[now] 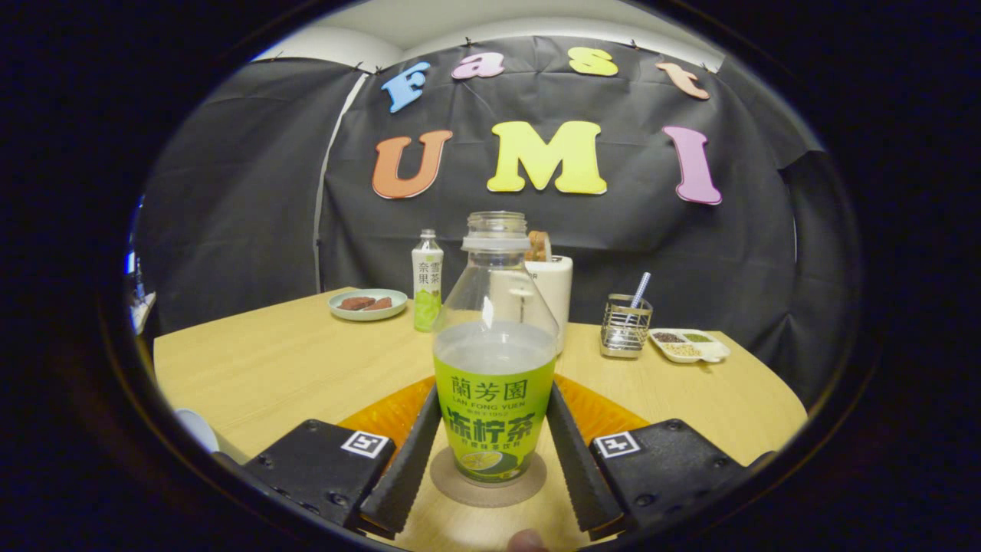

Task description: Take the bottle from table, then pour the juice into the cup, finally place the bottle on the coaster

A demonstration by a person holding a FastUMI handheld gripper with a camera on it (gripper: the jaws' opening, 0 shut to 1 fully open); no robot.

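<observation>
Already, the green-label juice bottle (494,383) is standing upright on the round brown coaster (488,484), with no cap on. The gripper (490,452) is sitting with a finger on each side of the bottle, very close, but whether they are squeezing it cannot be told. It looks like only the letting go is left.

My handheld two-finger gripper (493,399), seen from its own camera: two long ribbed fingers (410,452) run forward from blocky matte housings. Each housing carries a small square black-and-white marker (365,443) and round screw heads (337,498) along its edges.
</observation>
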